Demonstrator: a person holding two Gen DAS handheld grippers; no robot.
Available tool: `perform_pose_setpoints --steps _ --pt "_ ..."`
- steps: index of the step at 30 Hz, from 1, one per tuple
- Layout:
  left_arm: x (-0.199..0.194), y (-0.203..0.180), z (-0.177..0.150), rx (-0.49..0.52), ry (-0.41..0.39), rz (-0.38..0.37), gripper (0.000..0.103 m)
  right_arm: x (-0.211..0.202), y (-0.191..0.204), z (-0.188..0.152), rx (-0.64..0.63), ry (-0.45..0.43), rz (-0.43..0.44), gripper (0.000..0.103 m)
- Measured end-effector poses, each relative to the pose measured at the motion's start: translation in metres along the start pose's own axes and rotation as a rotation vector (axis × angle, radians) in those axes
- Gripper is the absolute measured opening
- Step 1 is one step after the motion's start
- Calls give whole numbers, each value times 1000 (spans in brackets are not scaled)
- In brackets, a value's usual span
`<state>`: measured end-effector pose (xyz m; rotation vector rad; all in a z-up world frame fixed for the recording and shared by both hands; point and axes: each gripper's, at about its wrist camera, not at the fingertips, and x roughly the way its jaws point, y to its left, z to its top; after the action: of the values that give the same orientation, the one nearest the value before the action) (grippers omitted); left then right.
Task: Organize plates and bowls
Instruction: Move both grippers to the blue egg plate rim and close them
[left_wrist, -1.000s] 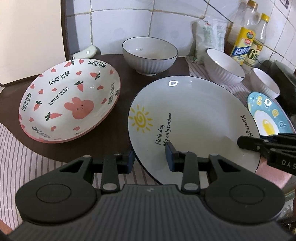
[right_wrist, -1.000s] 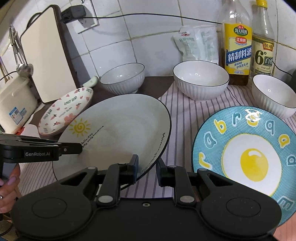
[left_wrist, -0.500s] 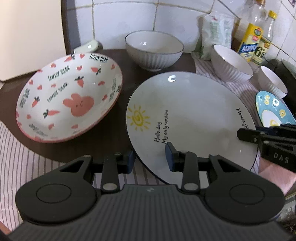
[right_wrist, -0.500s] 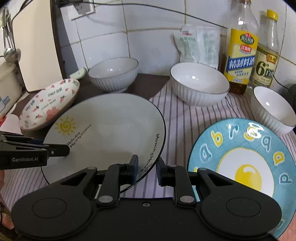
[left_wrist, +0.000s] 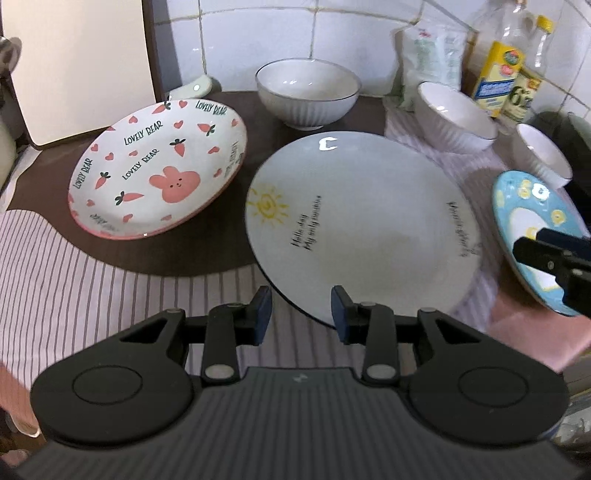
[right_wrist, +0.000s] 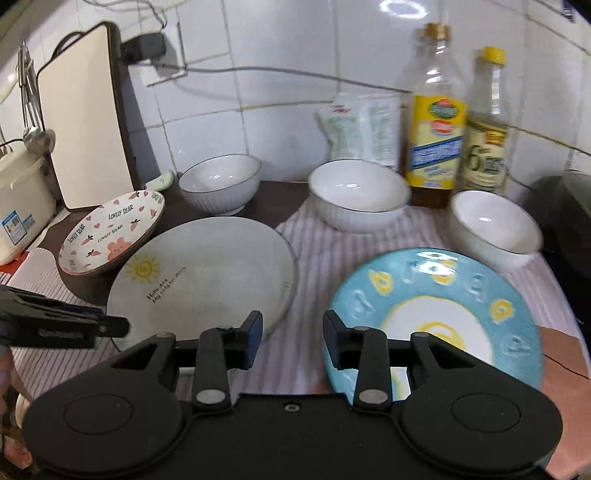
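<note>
A large white plate with a sun drawing (left_wrist: 362, 221) lies flat in the middle of the counter; it also shows in the right wrist view (right_wrist: 207, 273). A pink rabbit plate (left_wrist: 159, 170) lies to its left and a blue egg plate (right_wrist: 436, 317) to its right. Three white bowls (left_wrist: 306, 92) (right_wrist: 358, 195) (right_wrist: 495, 229) stand along the back. My left gripper (left_wrist: 301, 314) is open and empty at the white plate's near rim. My right gripper (right_wrist: 291, 332) is open and empty between the white and blue plates.
Two bottles (right_wrist: 436, 122) (right_wrist: 487, 125) and a white pouch (right_wrist: 362, 129) stand against the tiled wall. A cutting board (right_wrist: 85, 125) leans at the back left beside a white appliance (right_wrist: 18, 206). A striped cloth (left_wrist: 92, 273) covers the counter front.
Both grippers have opened and drawn back from the white plate's rim. The plate now lies flat on the counter. Both views have pulled back and up.
</note>
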<state>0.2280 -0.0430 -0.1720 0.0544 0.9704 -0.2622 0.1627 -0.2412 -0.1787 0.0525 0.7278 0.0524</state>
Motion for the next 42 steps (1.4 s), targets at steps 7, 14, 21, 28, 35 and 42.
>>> perform_pose_setpoints --steps 7,14,21,28,35,42 --pt "-42 -43 -12 74 -64 -32 38 -51 -32 -27 5 -59 -74 43" --pt "-68 -93 -16 130 -132 -98 40 -87 -63 -46 55 -139 -121 44" --pt "-83 -135 -14 140 -188 -152 57 -108 -75 -60 1 -236 -219 53" --pt "-56 -172 -15 157 -172 -184 64 -94 -108 -71 125 -220 -222 55" --pt "0 -192 -24 112 -90 -171 69 -67 -139 -81 312 -237 -198 55" --pt "36 -194 -22 61 -88 -130 69 -31 -158 -80 383 -211 -136 55"
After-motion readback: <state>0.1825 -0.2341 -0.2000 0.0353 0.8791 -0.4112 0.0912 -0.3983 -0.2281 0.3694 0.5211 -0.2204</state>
